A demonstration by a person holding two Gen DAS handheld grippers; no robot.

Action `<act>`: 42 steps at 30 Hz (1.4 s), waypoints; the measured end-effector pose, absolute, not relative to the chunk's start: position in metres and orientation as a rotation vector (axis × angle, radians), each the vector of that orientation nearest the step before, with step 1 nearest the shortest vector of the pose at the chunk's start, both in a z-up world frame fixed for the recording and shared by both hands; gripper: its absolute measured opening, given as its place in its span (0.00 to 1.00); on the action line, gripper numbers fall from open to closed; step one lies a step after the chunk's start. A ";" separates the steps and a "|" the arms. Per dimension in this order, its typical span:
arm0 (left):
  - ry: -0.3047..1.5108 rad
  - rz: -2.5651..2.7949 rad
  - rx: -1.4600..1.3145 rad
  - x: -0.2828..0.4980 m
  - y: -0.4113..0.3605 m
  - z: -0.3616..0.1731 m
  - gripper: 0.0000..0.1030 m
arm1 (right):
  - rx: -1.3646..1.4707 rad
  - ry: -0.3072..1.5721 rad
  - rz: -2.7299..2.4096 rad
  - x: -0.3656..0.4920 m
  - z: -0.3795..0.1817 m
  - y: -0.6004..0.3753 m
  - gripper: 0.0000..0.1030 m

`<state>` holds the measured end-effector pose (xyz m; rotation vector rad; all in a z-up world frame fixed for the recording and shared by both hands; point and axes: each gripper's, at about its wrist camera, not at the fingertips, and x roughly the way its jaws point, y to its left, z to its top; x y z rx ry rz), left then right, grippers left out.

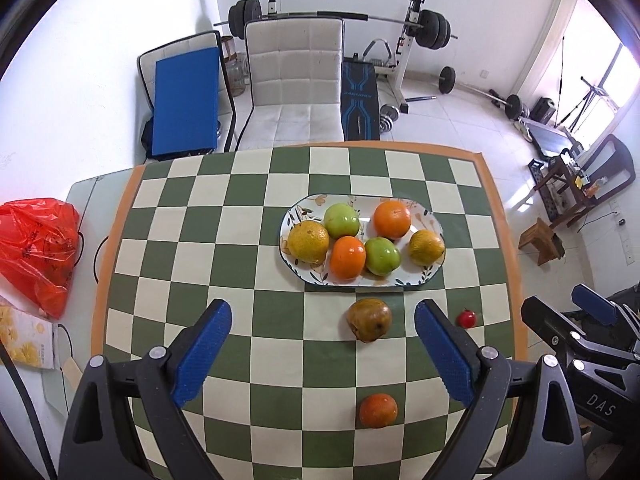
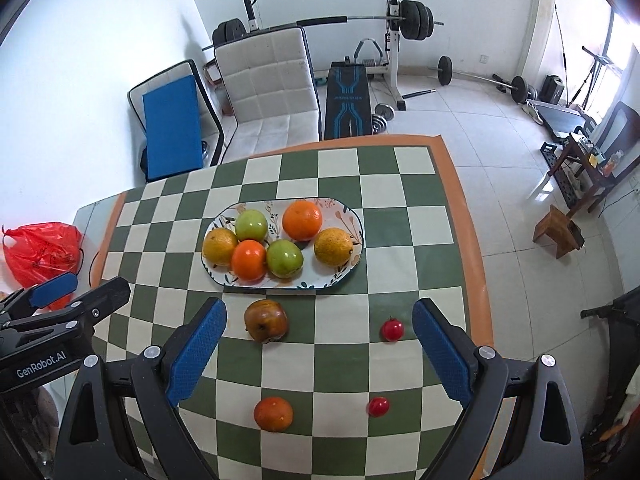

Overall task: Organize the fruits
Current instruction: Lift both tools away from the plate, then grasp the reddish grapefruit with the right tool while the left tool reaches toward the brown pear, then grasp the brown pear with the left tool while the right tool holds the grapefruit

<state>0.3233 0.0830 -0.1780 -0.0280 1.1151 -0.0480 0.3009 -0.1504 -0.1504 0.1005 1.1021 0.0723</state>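
Both tongs, left (image 1: pixel 323 347) and right (image 2: pixel 319 346), wide open, empty above checkered worktop (image 2: pixel 404 228). Risk: bruised brown round fruit (image 2: pixel 266 321) rolling off if nudged sideways.

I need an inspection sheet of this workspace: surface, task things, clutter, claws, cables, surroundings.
Surface: checkered cloth with an orange border, on the table.
Task things: floral plate holds six fruits; off it lie a brown fruit, a loose orange and two small red fruits.
Clutter: red bag and a yellow box beside the cloth.
Claws: left claw open, empty; right claw open, empty.
Cables: black cable by the bag.
Surroundings: chair, barbell rack, wooden stool.
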 end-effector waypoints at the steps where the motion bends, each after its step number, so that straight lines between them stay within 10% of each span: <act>1: 1.110 -0.048 -0.031 0.321 0.083 -0.176 0.91 | 0.106 1.096 0.074 0.298 -0.147 -0.150 0.93; 7: 1.155 -0.037 0.008 0.316 0.084 -0.192 0.91 | 0.156 1.180 0.129 0.289 -0.171 -0.141 0.93; 17: 1.472 0.107 0.129 0.298 0.119 -0.323 0.91 | 0.238 1.690 0.263 0.264 -0.375 -0.087 0.93; 21: 1.521 0.126 0.106 0.296 0.129 -0.340 0.91 | 0.204 1.752 0.260 0.259 -0.408 -0.073 0.74; 24: 1.520 0.116 0.100 0.304 0.125 -0.341 0.91 | 0.159 1.782 0.275 0.257 -0.422 -0.066 0.56; 42: 1.676 -0.192 0.078 0.410 0.003 -0.403 0.91 | 0.319 1.644 0.079 0.295 -0.395 -0.186 0.55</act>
